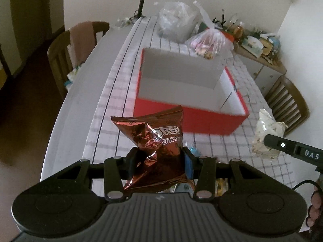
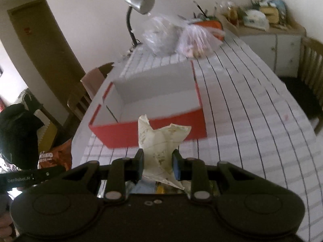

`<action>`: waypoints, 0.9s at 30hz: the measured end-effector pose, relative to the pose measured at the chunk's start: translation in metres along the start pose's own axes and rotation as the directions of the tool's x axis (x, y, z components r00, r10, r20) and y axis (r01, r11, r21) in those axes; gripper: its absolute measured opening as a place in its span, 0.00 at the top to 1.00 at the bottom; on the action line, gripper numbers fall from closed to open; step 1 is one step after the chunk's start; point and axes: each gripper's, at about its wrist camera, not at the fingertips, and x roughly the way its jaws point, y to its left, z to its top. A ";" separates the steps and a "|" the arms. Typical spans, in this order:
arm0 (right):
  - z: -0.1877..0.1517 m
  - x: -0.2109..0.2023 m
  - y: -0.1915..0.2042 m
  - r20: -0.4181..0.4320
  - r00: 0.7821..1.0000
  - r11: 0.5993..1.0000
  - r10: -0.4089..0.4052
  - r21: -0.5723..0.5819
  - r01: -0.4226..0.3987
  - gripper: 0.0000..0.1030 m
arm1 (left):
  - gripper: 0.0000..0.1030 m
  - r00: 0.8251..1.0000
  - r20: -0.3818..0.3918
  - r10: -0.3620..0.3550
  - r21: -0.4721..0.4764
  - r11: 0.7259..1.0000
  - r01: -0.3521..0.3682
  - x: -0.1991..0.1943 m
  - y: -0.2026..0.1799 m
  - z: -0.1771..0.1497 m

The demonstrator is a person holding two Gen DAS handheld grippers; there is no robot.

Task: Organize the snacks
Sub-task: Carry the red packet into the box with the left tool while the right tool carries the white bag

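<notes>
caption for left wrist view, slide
Left gripper holds an Oreo packet short of the open red box.
</notes>
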 end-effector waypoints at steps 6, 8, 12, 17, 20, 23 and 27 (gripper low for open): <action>0.038 0.028 0.003 0.004 1.000 0.998 -0.003 -0.059 0.004 0.74 | 0.57 1.000 0.023 0.008 0.029 1.000 -0.008 0.020 -0.015 0.039; 0.048 0.037 0.003 0.004 1.000 0.997 0.001 -0.075 -0.001 0.74 | 0.57 1.000 0.027 0.005 0.034 0.999 -0.006 0.028 -0.019 0.052; 0.067 0.060 0.005 -0.015 1.000 0.993 0.005 -0.115 -0.006 0.74 | 0.57 1.000 0.025 -0.002 0.054 0.999 0.001 0.049 -0.026 0.077; 0.086 0.093 0.003 -0.048 0.999 0.989 -0.003 -0.151 -0.004 0.74 | 0.57 1.000 0.002 0.015 0.078 0.997 -0.015 0.083 -0.034 0.100; 0.094 0.114 0.001 -0.074 0.997 0.985 -0.012 -0.174 -0.002 0.74 | 0.57 0.999 -0.015 0.028 0.087 0.996 -0.026 0.103 -0.037 0.110; 0.099 0.134 -0.001 -0.101 0.995 0.982 -0.019 -0.190 0.000 0.74 | 0.57 0.999 -0.037 0.039 0.090 0.995 -0.036 0.124 -0.039 0.118; 0.100 0.160 -0.005 -0.149 0.988 0.977 -0.025 -0.211 -0.008 0.74 | 0.57 0.995 -0.076 0.064 0.107 0.993 -0.056 0.152 -0.043 0.122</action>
